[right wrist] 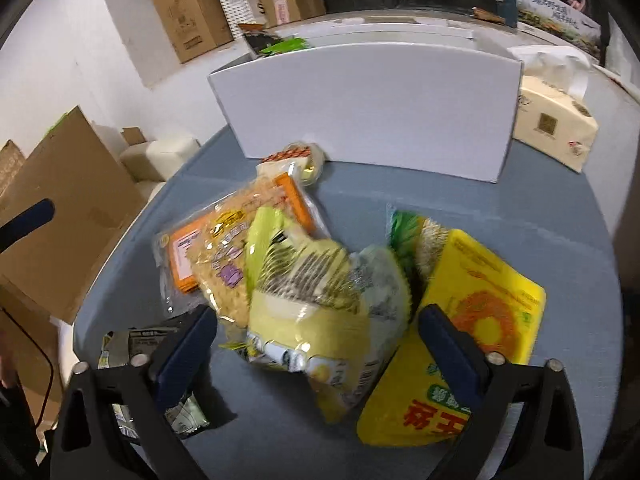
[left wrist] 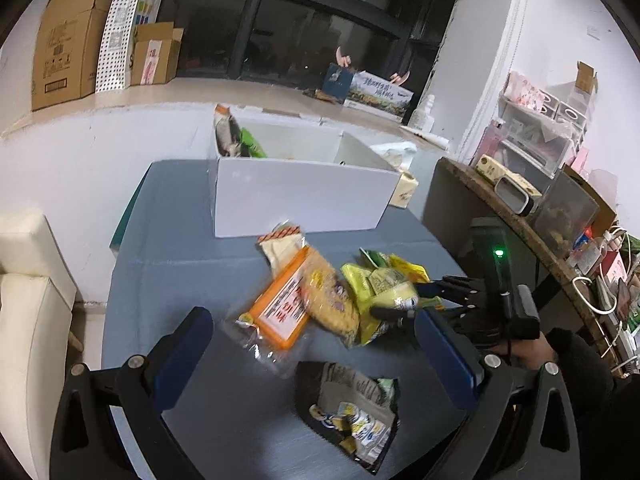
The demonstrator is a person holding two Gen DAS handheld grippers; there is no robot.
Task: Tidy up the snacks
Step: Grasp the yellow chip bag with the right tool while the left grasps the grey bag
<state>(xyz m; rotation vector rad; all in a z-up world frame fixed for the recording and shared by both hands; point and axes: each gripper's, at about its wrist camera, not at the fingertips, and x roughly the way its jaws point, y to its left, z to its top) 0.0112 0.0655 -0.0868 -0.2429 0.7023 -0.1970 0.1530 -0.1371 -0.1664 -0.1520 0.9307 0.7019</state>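
R hand-held gripper [right wrist: 316,354] round pale-yellow pkt [right wrist: 320,320]

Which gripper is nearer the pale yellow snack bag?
Right. The right gripper has the pale yellow snack bag between its fingers; the left gripper hangs back over the grey packet, short of it.

The left gripper [left wrist: 314,344] points downward with its blue-padded jaws spread wide and nothing between the pads. The right gripper [right wrist: 318,344] tilts steeply down, jaws partly apart, not visibly pressing on anything. In the left wrist view the right gripper's black fingers [left wrist: 452,286] extend leftward, held by a hand [left wrist: 528,350] in a dark sleeve
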